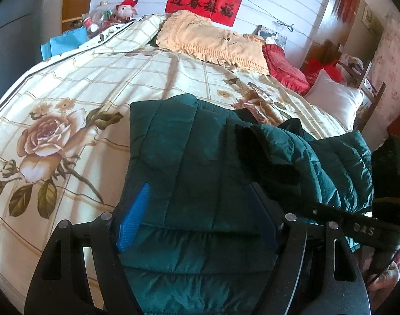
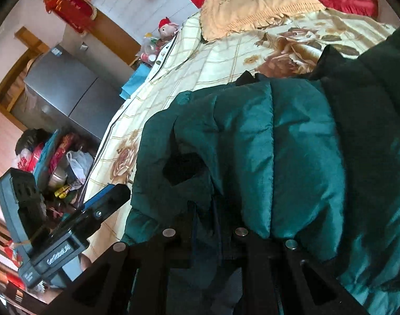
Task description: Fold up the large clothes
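1. The left tool (image 1: 197, 210) was nearest in its own view, its two fingers spread with a fold of the green quilted puffer jacket (image 1: 189, 162) lying between them; one blue pad (image 1: 134, 218) showed bare at the left edge of the fabric, so I could not tell whether it was gripping the cloth.
2. The right tool (image 2: 215, 225) was buried in the jacket (image 2: 278, 157), its fingers set close with fabric bunched between them, apparently pinching a fold.
3. In the right wrist view the left tool (image 2: 105, 204) appeared at the lower left, beside the jacket's edge.
4. The jacket lay bunched on the near part of the bed, on a floral checked bedspread (image 1: 81, 92).
5. Farther back lay a beige fringed pillow (image 1: 213, 42), a red ruffled cushion (image 1: 286, 68) just beside it, and a white pillow (image 1: 333, 99) to the right.
6. A plush toy (image 1: 126, 8) sat at the far left corner.
7. A red banner (image 1: 202, 4) hung on the wall behind.
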### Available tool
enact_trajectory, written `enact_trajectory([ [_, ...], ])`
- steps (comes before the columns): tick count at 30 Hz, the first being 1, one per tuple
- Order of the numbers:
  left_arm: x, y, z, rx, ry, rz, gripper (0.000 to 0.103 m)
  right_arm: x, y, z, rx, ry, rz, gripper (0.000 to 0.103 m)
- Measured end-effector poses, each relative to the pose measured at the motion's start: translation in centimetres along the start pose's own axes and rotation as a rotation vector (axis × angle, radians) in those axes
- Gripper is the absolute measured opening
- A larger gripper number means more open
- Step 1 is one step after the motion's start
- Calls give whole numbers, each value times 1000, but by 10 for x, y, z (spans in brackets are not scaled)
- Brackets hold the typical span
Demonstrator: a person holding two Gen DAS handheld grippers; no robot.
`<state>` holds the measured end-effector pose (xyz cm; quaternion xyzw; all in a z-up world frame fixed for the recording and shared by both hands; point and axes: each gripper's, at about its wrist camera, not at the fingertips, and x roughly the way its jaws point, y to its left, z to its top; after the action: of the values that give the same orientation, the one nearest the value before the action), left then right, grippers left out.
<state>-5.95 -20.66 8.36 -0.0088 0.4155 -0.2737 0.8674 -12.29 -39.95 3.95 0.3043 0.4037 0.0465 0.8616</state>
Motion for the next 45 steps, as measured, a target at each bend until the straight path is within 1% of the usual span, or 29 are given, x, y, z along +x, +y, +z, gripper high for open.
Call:
enact_trajectory([
  [1,0,0,1,-10,3,-12,76,-4,3,-1,-23,-1,-6,29],
  [2,0,1,1,-24,6,-29,76,-9,6,-1,-44,-4,-8,39],
  [3,0,1,2,-44,9,-48,76,-15,9,-2,-63,-14,-5,56],
  [4,0,1,2,-60,11,-64,76,-22,13,-4,-80,-32,2,67],
  [5,0,1,3,-78,13,-80,76,-29,16,-5,-99,-47,1,68],
  [7,1,0,5,-107,18,-104,76,-40,20,-5,-123,-49,-17,68],
  [10,0,-4,7,-159,24,-167,76,-64,20,-7,-120,-60,21,68],
  [11,-1,-7,9,-165,21,-175,76,-74,20,-8,-126,-76,14,68],
  [13,0,-16,11,-152,15,-169,80,-94,18,-8,-142,-97,-12,68],
  [15,6,-28,13,-127,25,-166,80,-114,12,-9,-144,-112,-25,68],
  [19,26,-48,12,-115,81,-171,80,-144,0,-9,-134,-140,-70,68],
  [23,45,-62,9,-94,124,-130,80,-169,-18,-12,-109,-166,-98,70],
  [27,50,-71,5,-62,90,-85,80,-185,-35,-17,-64,-186,-97,70],
  [32,53,-81,3,-5,69,-73,79,-193,-53,-23,-10,-192,-93,71],
  [33,53,-82,3,5,64,-73,67,-194,-56,-24,-2,-190,-94,71],
  [34,53,-83,3,17,62,-75,58,-192,-55,-24,0,-192,-95,71],
  [35,54,-85,2,33,66,-68,41,-193,-57,-24,0,-195,-97,71],
  [36,55,-87,2,45,72,-72,31,-194,-57,-24,1,-199,-101,71],
  [39,47,-86,5,47,60,-100,23,-196,-58,-22,2,-217,-122,71],
  [42,30,-81,12,68,-2,-78,21,-200,-59,-17,0,-244,-170,71],
  [45,9,-67,22,73,-64,-51,21,-198,-60,-11,-1,-263,-205,71],
])
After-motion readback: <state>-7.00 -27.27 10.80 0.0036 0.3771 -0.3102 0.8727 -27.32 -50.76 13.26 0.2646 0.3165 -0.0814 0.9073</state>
